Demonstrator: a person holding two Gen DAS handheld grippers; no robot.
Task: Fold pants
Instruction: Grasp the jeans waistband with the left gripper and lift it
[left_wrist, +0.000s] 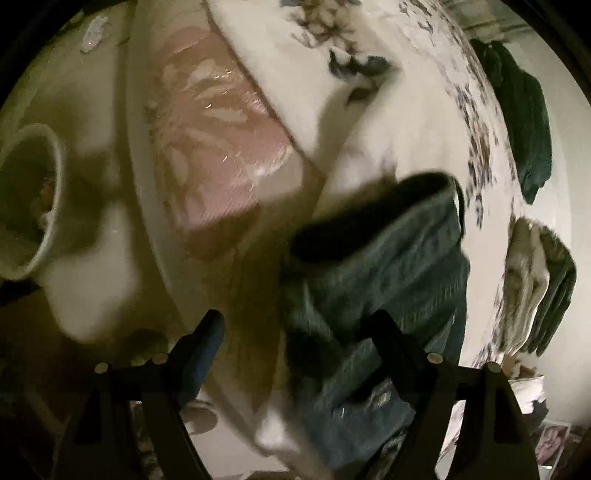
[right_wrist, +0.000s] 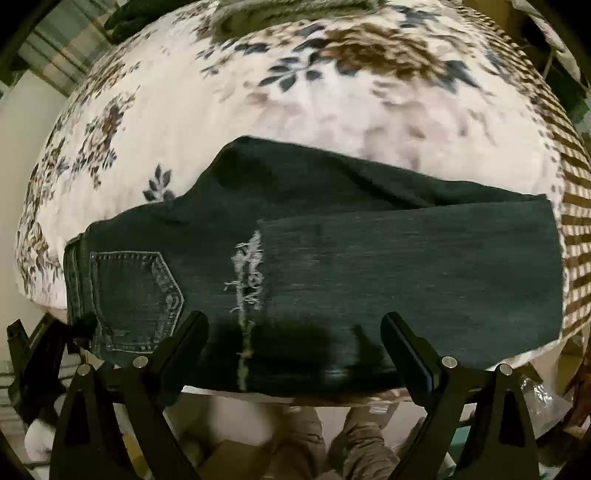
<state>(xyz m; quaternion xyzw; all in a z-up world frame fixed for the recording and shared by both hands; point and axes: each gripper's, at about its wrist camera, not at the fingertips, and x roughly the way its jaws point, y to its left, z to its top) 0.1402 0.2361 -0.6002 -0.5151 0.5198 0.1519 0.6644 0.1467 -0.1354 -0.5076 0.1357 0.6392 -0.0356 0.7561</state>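
Note:
Dark blue jeans (right_wrist: 369, 266) lie folded lengthwise on a floral-covered bed (right_wrist: 258, 110), the legs doubled back, with a back pocket (right_wrist: 136, 295) at the left and a frayed hem (right_wrist: 247, 277) near the middle. My right gripper (right_wrist: 295, 332) is open above the near edge of the jeans and holds nothing. In the left wrist view the waist end of the jeans (left_wrist: 369, 280) hangs off the bed edge, blurred. My left gripper (left_wrist: 299, 332) is open, its right finger (left_wrist: 391, 339) in front of the denim, its left finger (left_wrist: 203, 339) off the cloth.
A pink plastic-wrapped package (left_wrist: 221, 147) and a white bin (left_wrist: 33, 199) stand on the floor beside the bed. Folded dark and pale clothes (left_wrist: 535, 288) lie on the bed's far side. The person's legs (right_wrist: 332, 435) stand at the near edge.

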